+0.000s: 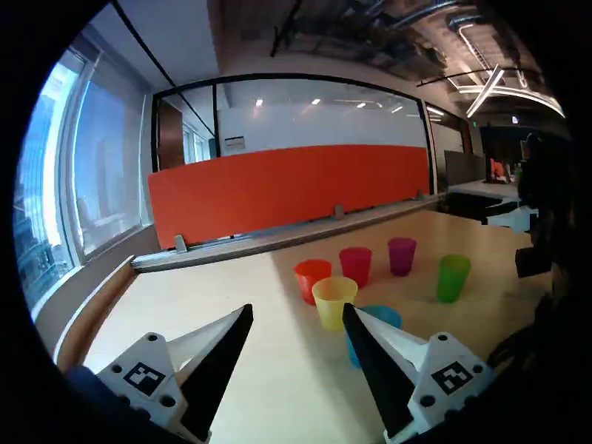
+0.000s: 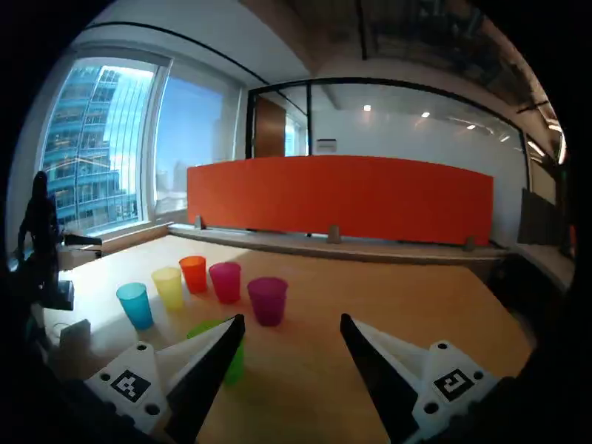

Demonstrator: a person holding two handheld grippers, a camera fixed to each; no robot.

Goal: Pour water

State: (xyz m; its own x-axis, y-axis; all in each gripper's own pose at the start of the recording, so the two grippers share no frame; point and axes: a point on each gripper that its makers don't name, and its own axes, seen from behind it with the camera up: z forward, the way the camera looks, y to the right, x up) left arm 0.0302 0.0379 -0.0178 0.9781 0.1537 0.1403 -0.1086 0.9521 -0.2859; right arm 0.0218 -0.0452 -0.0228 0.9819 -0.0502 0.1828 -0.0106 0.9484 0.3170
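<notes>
Clearly both the left gripper and the right gripper hover over the bench, jaws wide apart, holding nothing. Six plastic cups stand clustered on it; their contents cannot be told.

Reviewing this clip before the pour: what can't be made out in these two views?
1. Whether the cups hold water: both views look from low down, so their insides are hidden.
2. Blue cup: left gripper view, partly behind a finger of the left gripper.
3. Green cup: right gripper view, mostly behind a finger of the right gripper.
4. Dark shape at the left gripper view's right edge: too dark, cut off.
</notes>
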